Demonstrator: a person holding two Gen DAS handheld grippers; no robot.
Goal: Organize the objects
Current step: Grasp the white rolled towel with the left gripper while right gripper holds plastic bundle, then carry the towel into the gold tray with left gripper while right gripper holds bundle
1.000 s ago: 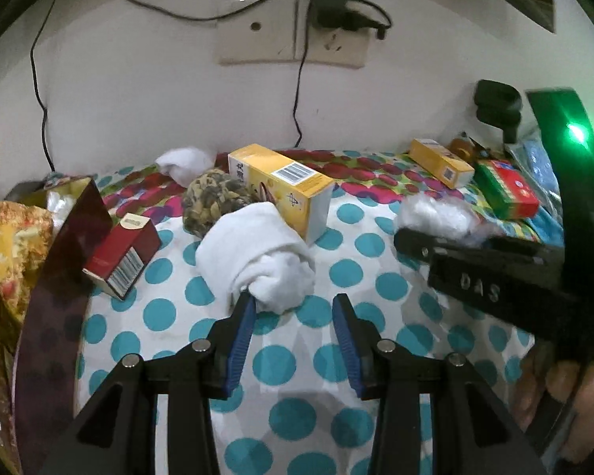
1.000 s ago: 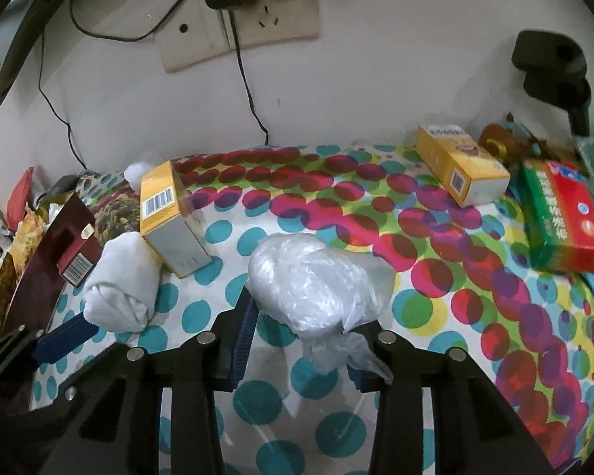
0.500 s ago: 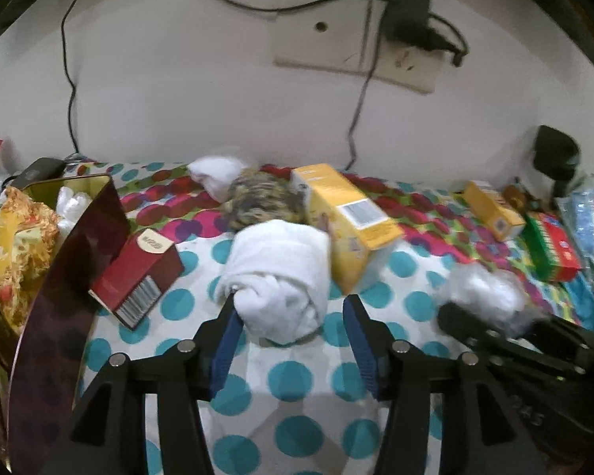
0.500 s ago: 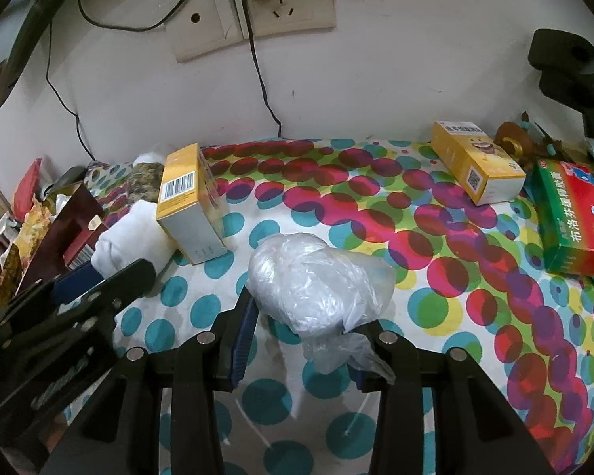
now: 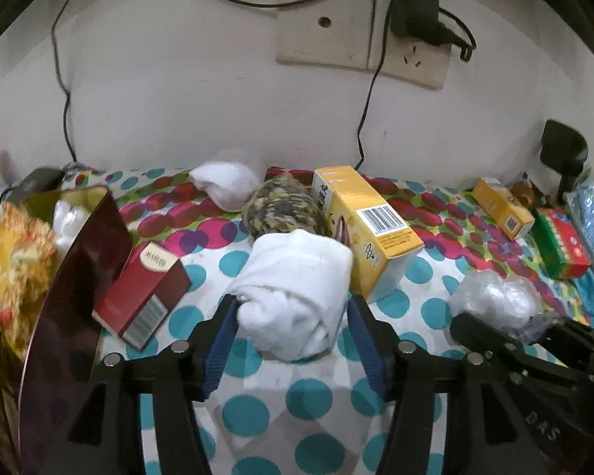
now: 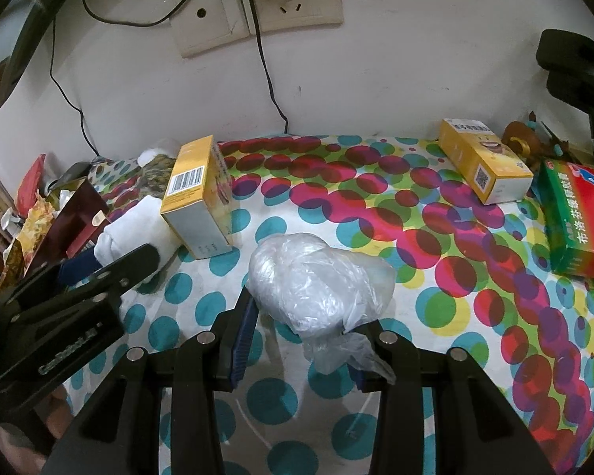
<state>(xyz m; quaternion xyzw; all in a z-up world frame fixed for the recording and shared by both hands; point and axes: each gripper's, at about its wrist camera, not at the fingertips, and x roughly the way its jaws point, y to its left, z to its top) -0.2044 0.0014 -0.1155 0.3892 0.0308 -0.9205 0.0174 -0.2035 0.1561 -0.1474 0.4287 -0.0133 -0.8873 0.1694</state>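
Fluffy white rolled towel (image 5: 293, 293) between just-opened left tongs (image 5: 291, 342).

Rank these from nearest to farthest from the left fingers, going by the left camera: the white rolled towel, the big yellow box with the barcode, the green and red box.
1. White rolled towel, between the fingers.
2. Big yellow box, just behind the towel, slightly right.
3. Green and red box, far right, near the table's edge.
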